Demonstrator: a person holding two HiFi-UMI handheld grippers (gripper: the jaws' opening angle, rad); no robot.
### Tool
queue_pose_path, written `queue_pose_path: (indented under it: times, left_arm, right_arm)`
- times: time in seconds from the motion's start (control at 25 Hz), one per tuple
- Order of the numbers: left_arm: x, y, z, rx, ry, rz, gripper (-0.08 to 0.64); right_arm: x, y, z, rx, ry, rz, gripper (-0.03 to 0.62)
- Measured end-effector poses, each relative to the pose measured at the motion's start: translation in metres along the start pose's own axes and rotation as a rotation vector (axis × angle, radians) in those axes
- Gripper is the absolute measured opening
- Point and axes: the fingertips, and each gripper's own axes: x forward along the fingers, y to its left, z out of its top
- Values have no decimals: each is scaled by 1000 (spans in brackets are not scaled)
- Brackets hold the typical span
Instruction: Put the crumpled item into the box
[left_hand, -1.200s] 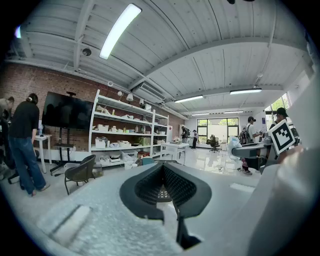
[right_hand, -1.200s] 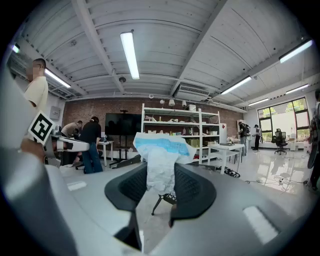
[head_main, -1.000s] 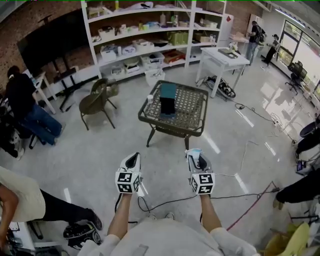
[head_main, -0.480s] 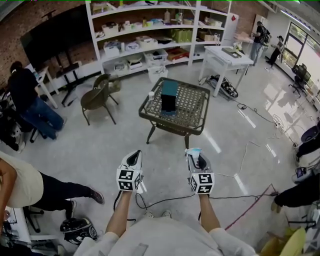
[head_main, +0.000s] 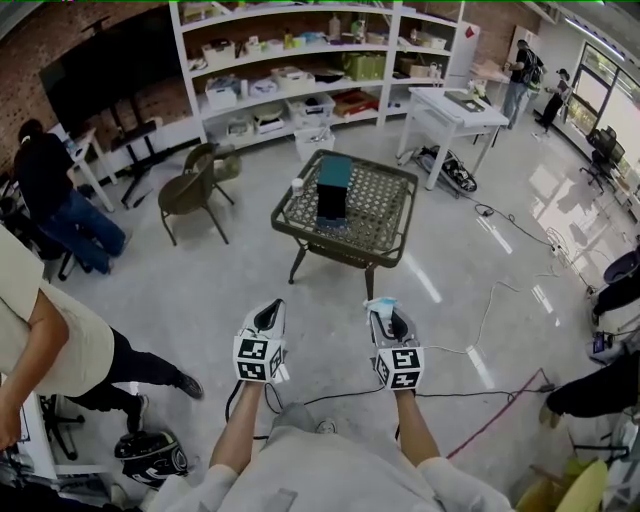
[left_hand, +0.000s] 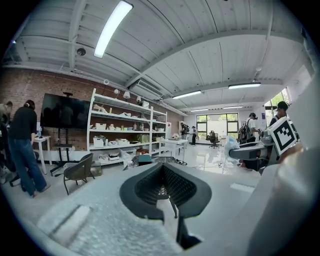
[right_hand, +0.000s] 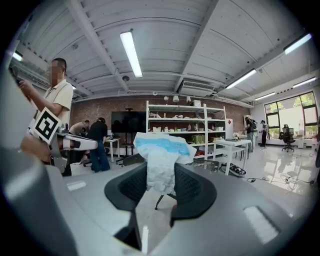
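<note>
A teal-topped box (head_main: 334, 173) stands upright on a dark wicker table (head_main: 388, 218), well ahead of both grippers. My right gripper (head_main: 385, 309) is held over the floor, shut on a crumpled white and blue item (head_main: 381, 302). In the right gripper view the crumpled item (right_hand: 161, 165) sticks up between the black pads (right_hand: 196, 192) of the right gripper (right_hand: 161, 176). My left gripper (head_main: 268, 309) hangs level beside it, jaws together with nothing in them. In the left gripper view the left gripper (left_hand: 162, 168) points toward the table.
A dark chair (head_main: 195, 195) stands left of the wicker table, a white table (head_main: 455, 108) behind it to the right, shelves (head_main: 300, 70) along the back wall. Cables (head_main: 485, 325) run over the floor at right. A person (head_main: 60, 345) stands close at left, a helmet (head_main: 150, 456) lies below.
The wicker table and box have drawn slightly closer. The person at the left has moved further into view. Both grippers keep their pose, and the right one still holds the item.
</note>
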Motion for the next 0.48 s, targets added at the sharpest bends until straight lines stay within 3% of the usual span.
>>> queue_pose_path:
  times: [0.48]
  left_arm:
    - [50, 12, -1, -8, 9, 5, 5]
  right_arm:
    - [49, -28, -1, 2, 10, 9, 135]
